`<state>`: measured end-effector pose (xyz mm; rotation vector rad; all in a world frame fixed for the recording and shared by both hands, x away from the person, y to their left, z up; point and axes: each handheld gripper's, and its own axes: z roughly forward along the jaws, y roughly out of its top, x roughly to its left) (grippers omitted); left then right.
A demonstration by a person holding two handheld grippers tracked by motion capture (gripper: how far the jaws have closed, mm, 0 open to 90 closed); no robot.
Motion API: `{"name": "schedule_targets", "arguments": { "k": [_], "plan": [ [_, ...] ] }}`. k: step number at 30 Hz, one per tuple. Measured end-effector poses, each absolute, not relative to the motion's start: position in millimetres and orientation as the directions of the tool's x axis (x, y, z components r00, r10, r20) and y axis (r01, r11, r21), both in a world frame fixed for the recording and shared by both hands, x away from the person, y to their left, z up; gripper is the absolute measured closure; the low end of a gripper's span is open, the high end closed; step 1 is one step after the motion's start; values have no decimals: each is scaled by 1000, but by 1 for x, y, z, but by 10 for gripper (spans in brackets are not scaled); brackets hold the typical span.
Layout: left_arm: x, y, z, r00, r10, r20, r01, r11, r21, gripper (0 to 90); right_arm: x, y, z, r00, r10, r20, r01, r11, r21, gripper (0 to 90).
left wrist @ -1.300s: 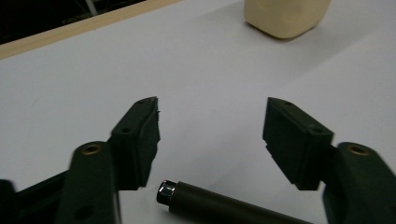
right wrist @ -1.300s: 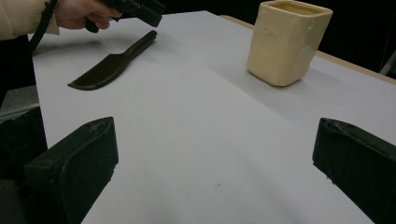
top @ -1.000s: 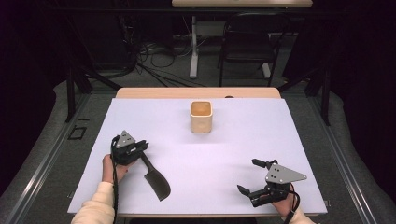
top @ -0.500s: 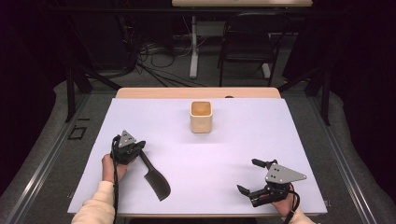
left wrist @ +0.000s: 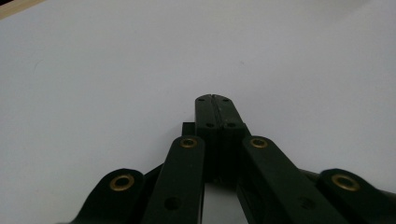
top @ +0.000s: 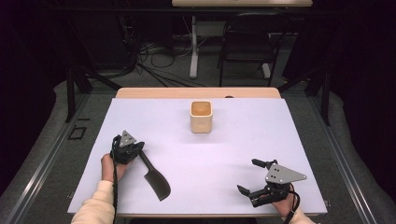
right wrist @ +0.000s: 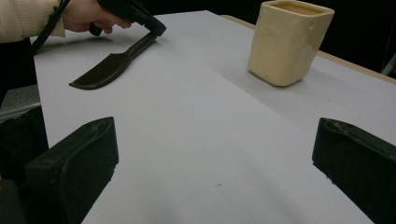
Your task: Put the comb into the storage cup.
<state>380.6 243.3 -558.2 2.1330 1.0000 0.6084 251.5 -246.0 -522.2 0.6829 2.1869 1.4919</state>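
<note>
A black spatula lies flat on the white table at the front left, its blade toward the front edge. My left gripper is shut on the tip of the spatula's handle. In the left gripper view its pads press together. The right gripper view shows the spatula running from the left gripper in a person's hand. My right gripper rests at the front right, open with nothing between its pads. A cream square cup stands upright at the table's far middle, and shows as the cup ahead of the right gripper.
The table's wooden far edge borders a dark floor with cables and a chair. Bare white surface lies between both grippers and the cup.
</note>
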Motion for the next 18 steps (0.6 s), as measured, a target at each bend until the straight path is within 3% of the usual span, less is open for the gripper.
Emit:
{"name": "schedule_targets", "arguments": {
  "k": [18],
  "plan": [
    [375,257,-558,587,804,93,520,-463,718,896,251,-246,-522,-798,600,-58,166,311,936,1]
  ]
}}
